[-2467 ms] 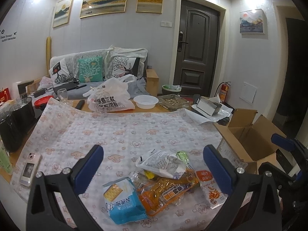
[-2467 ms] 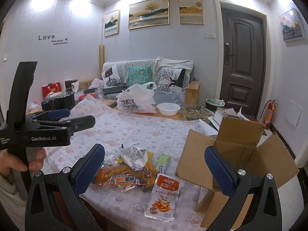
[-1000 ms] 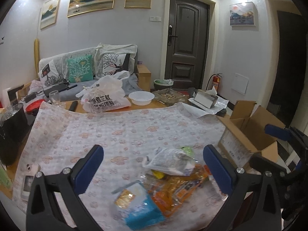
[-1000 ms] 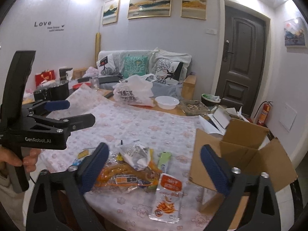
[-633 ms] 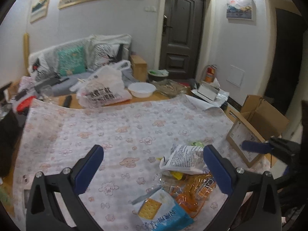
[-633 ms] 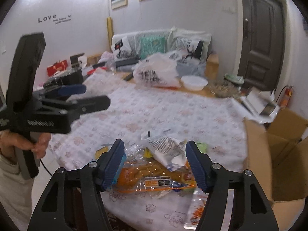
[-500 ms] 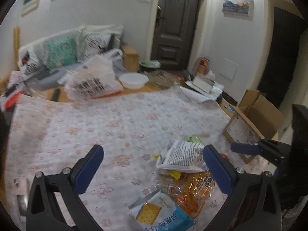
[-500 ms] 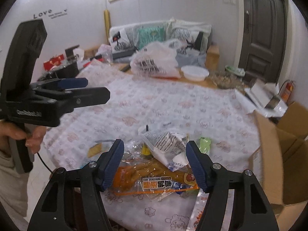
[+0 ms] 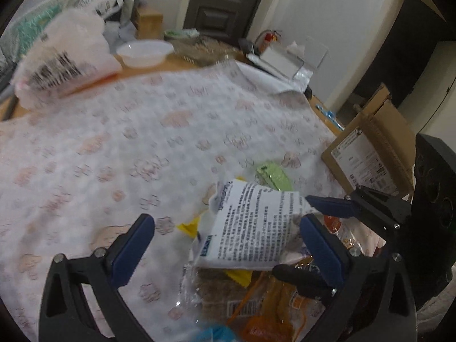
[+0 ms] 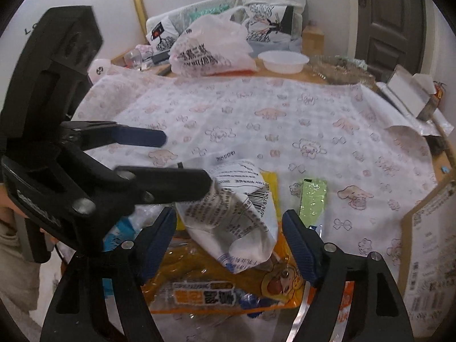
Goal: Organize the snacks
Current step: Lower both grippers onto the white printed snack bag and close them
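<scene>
A white snack bag with black print (image 9: pixel 250 228) (image 10: pixel 236 216) lies on top of the snack pile on the flowered tablecloth. Under it lie an orange snack pack (image 10: pixel 228 282) (image 9: pixel 273 313), a yellow packet (image 10: pixel 269 182) and a green packet (image 10: pixel 312 199) (image 9: pixel 273 175). My left gripper (image 9: pixel 228 249) is open and low over the pile, its jaws on either side of the white bag. My right gripper (image 10: pixel 229 239) is open, partly narrowed, with the white bag between its pads. Neither touches the bag for certain. The other gripper shows in each view.
An open cardboard box (image 9: pixel 370 148) (image 10: pixel 427 256) stands at the table's right edge. A white plastic shopping bag (image 10: pixel 208 51), a white bowl (image 10: pixel 282 61) and a tray of scraps (image 10: pixel 339 69) sit at the far side. A sofa with cushions is behind.
Both grippers have dropped down and in toward the snack pile. The right gripper's jaws have narrowed. The white bag now sits between the jaws of both.
</scene>
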{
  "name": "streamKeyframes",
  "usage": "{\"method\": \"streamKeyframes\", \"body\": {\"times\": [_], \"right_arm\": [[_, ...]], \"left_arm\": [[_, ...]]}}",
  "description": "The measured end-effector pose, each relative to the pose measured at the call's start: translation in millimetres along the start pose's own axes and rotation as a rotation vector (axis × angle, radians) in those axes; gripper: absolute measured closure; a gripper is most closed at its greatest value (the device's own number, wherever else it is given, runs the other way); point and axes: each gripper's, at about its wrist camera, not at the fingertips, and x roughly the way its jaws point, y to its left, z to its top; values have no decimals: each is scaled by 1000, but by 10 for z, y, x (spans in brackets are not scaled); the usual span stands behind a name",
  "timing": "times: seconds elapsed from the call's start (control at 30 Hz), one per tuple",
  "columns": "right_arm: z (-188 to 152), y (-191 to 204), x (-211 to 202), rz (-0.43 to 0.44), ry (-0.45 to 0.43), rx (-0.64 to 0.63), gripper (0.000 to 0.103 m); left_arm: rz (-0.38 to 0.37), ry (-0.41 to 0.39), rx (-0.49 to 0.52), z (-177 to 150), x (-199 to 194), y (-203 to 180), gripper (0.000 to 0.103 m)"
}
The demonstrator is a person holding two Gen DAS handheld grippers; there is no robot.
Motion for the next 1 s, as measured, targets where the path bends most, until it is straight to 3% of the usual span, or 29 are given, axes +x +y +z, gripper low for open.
{"method": "streamKeyframes", "body": {"times": [0.17,0.27,0.3,0.33,0.47,0.73,0.83,0.9,1.0], "right_arm": [[6,-74,181,43,31,9,30],[5,-62,239,52,41,-3,31],[-1,-53,249,54,44,-6,32],[-3,-48,260,50,45,-8,37],[-1,-82,243,50,36,9,45],[-4,-68,123,58,-16,22,58],[15,-44,78,56,-29,20,60],[29,-10,37,46,-46,11,62],[51,44,-58,45,-74,-1,64]], "left_arm": [[-84,53,-31,-21,191,44,2],[-95,58,-29,-35,220,32,10],[-94,56,-21,-37,214,19,18],[-104,59,-16,-39,205,4,20],[-72,57,10,-51,174,-38,32],[-57,17,36,-50,37,-99,41],[-24,-4,71,-52,-59,-186,47],[-11,-24,88,-52,-143,-237,57],[8,-51,105,-58,-282,-304,58]]}}
